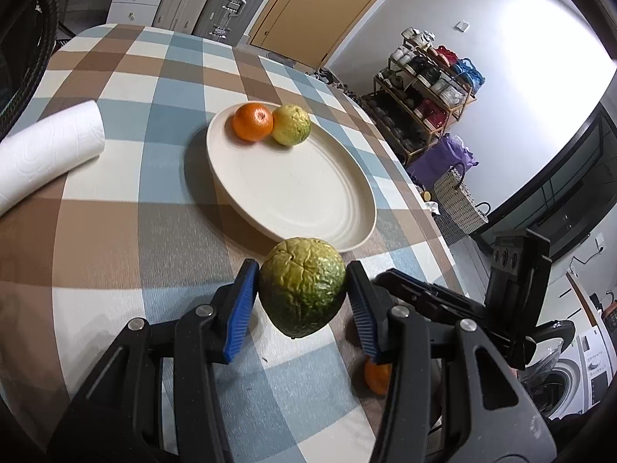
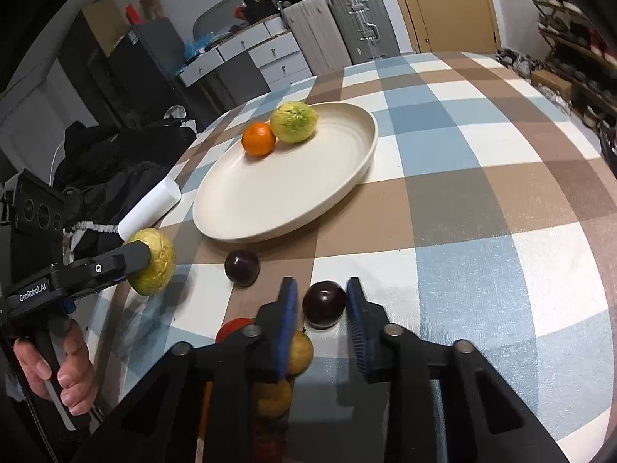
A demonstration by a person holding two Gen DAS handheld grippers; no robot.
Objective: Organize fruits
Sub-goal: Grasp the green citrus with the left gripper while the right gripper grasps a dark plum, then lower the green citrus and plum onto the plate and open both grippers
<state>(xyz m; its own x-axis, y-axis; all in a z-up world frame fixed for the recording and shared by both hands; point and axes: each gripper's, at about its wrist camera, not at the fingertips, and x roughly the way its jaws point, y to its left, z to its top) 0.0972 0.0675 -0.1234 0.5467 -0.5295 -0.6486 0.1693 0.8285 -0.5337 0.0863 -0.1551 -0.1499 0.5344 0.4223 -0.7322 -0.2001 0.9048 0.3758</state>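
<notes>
The plate (image 1: 239,177) looks like matt cream ceramic with faint ridged rings, and the checked tablecloth (image 1: 115,231) has a slight sheen. The green fruit (image 1: 302,297) has wrinkled, rough skin, while the dark plum (image 2: 324,303) is smooth and glossy. The paper towel roll (image 1: 46,150) is white embossed paper.

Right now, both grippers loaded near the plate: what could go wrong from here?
1. The left gripper pinches the wrinkled green fruit only at its sides; it may slip out.
2. The dark plum in the right gripper is round and smooth and may squirt free.
3. The orange and yellow-green fruit sit near the plate rim; a bump may roll them off.
</notes>
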